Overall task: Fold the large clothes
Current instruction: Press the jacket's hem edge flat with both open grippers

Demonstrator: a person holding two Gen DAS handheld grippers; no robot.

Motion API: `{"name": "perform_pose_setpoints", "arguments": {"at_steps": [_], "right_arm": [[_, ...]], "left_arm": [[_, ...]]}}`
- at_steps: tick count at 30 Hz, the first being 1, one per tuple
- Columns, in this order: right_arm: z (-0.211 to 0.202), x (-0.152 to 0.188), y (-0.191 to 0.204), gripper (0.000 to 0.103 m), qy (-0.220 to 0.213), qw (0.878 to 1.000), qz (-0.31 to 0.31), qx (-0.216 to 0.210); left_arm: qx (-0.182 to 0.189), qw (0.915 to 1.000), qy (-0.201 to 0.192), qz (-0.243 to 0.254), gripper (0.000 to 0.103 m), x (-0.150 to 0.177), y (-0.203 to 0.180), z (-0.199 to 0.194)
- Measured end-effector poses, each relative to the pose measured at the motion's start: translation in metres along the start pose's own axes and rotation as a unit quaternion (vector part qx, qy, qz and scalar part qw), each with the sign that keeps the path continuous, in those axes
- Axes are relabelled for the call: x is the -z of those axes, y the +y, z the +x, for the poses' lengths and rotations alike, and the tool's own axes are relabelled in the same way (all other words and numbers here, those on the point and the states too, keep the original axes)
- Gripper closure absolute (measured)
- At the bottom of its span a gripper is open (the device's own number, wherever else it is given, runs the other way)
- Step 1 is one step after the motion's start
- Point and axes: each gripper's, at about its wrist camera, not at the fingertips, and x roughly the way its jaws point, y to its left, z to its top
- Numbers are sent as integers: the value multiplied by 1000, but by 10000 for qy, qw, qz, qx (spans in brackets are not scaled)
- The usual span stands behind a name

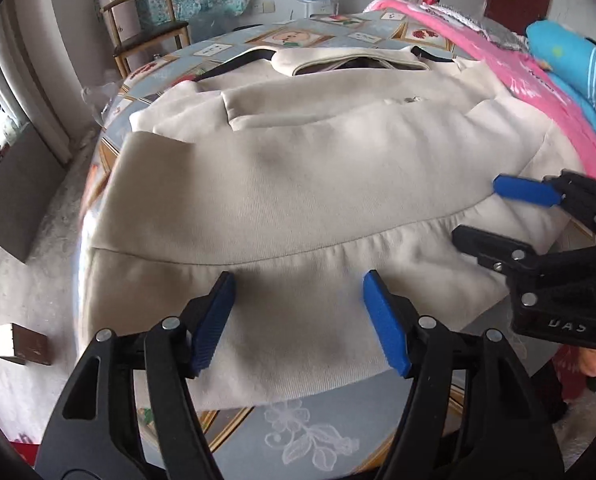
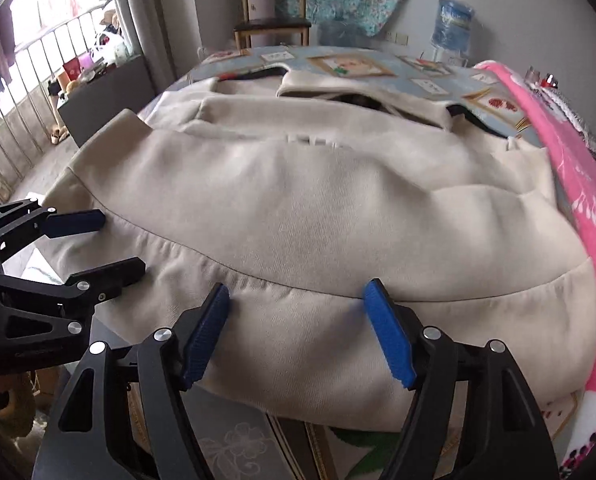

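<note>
Across the table (image 1: 258,436) lies a big cream sweatshirt (image 1: 298,184), pretty much flat, with its ribbed hem at the near edge and its collar (image 1: 350,60) at the far end. One sleeve is folded over the body up toward that collar. The table has a blue-grey cloth with framed picture prints on it.

Left gripper (image 1: 298,320) is over the hem band of the sweatshirt, jaws spread apart, blue pads (image 1: 214,324) either side of bare fabric and nothing pinched between them. Right gripper (image 2: 296,330) is the same deal further along the same hem: wide apart, not grasping anything, cloth just lying under it. Can't really tell whether the tips are actually touching the fabric or just above it.

From the left view the right gripper (image 1: 494,216) shows at the sweatshirt's right side, right by the hem seam. From the right view the left gripper (image 2: 114,244) sits at the sweatshirt's left corner.

Just beside the sweatshirt on its right is a pink blanket (image 2: 566,184), with a blue stuffed thing (image 1: 566,68) on top of it. Beyond the collar end there's a wooden chair (image 2: 272,12) and a water bottle (image 2: 452,26) by the wall.
</note>
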Motion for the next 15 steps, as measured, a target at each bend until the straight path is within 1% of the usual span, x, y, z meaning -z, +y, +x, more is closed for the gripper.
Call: {"name": "perform_pose_setpoints", "arguments": {"at_steps": [2,3,4,6,8,10,13,15], "right_arm": [[-22,1,-7,34,-299,9993,168,-119],[-27,1,-11,33,-368,9990,236,-113],[-29,1,-17,30,-414,9986,317,-62],[-23,5,-33,27,-396,9977,533,162],[-10,10,-51,27,-233,9962,794,280],[6,18,-66,27,-6,9946,1026,128],[-5,19,-69,27,-129,9949,1001,67],[-16,19,-70,25,-333,9942,1022,-89]], "left_arm": [[137,9996,-217,-87,38,1,5,-16],[131,9995,-256,-118,36,0,7,-20],[80,9995,-263,-140,35,-1,9,-20],[-53,9996,-185,-183,35,-4,11,-16],[-77,9994,-73,-337,35,-4,17,-9],[-53,9981,74,-608,35,-2,27,2],[-15,9973,48,-729,35,0,30,4],[-32,9978,14,-669,29,1,28,4]]}}
